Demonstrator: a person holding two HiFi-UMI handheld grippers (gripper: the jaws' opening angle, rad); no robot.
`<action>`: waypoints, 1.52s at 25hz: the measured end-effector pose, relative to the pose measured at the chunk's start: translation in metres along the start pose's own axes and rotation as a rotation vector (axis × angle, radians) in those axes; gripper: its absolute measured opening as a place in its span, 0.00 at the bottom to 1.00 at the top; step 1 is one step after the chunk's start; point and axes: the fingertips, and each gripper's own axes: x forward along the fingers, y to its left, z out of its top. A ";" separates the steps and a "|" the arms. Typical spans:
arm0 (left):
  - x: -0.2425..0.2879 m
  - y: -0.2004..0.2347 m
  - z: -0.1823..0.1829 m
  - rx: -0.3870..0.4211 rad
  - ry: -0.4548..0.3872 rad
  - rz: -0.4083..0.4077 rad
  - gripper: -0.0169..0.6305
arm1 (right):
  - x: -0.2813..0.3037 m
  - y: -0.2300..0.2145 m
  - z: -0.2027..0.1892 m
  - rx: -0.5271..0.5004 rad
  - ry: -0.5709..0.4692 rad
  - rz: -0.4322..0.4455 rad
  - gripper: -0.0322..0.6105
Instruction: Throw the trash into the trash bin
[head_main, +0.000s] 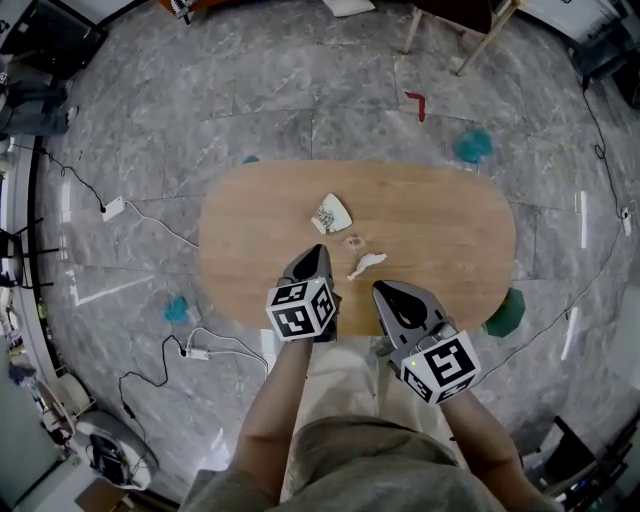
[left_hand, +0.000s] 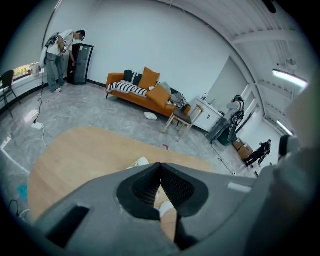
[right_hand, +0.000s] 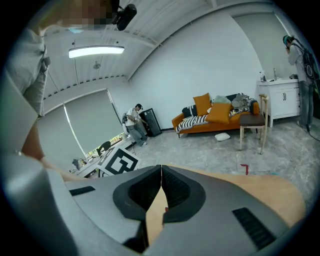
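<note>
Left gripper, right gripper, jaws together, over table, scraps perhaps paper

1. Just ahead of the closed fingertips of the left gripper lies a crumpled wrapper. A small clear scrap sits just to their right.
2. A white twisted paper lies between the two grippers' tips, just ahead and left of the right gripper, whose fingertips meet too.
3. Left of the left fingers, the table is open wood out to its rim.
4. Right of and beyond the right fingers, open wood runs to the far rim.
5. On the floor, well apart from both: a chair past the far rim, a power strip off left.
</note>
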 end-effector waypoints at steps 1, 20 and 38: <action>0.005 0.003 -0.002 -0.004 0.004 0.002 0.04 | 0.002 -0.001 -0.003 0.008 0.005 0.000 0.06; 0.082 0.046 -0.038 -0.047 0.080 0.035 0.15 | 0.027 -0.025 -0.054 0.100 0.079 -0.014 0.06; 0.135 0.076 -0.065 -0.109 0.108 0.057 0.37 | 0.035 -0.034 -0.099 0.161 0.142 -0.035 0.06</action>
